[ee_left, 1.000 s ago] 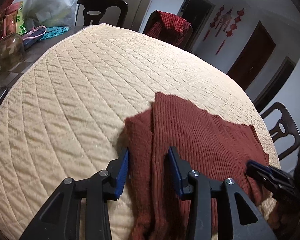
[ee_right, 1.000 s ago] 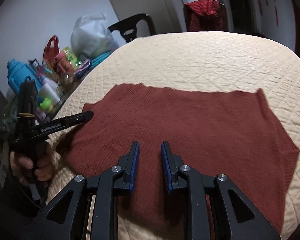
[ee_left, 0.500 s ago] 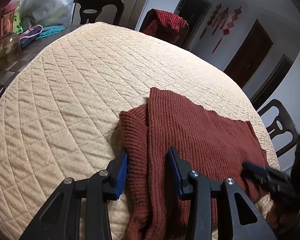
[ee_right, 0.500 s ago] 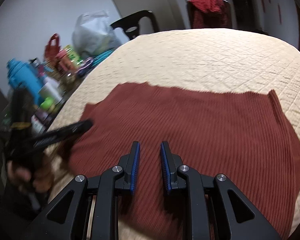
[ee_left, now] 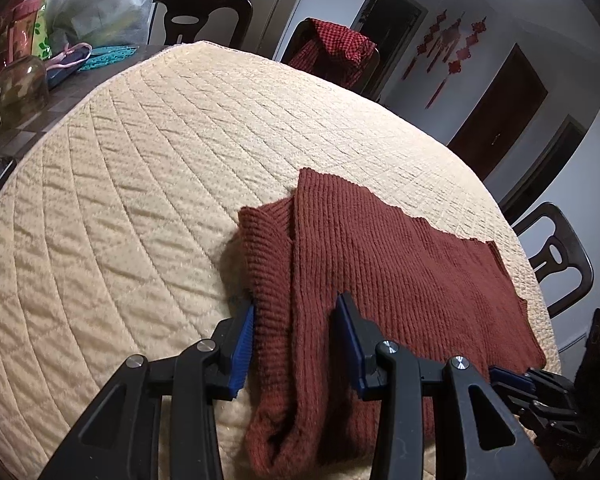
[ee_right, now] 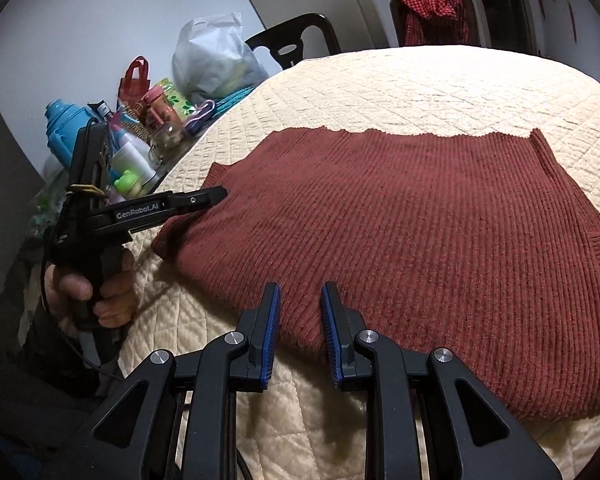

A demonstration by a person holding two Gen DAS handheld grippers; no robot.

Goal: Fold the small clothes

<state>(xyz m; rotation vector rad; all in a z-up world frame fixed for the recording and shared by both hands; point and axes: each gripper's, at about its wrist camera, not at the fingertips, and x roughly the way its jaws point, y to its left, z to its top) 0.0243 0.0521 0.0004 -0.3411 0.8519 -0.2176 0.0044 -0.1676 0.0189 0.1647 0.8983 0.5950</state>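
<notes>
The sweater [ee_right: 440, 236] is matt, ribbed rust knit; the quilted cover [ee_left: 140, 184] is soft cream cloth; each claw [ee_right: 297, 320] is matt black plastic with ridged blue pads [ee_right: 270, 334].

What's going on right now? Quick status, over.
Left claw open, straddling the sweater's folded-in sleeve. Right claw open at the near hem. Sweater flat on the quilt, fold not finished. Nothing in the way.
</notes>
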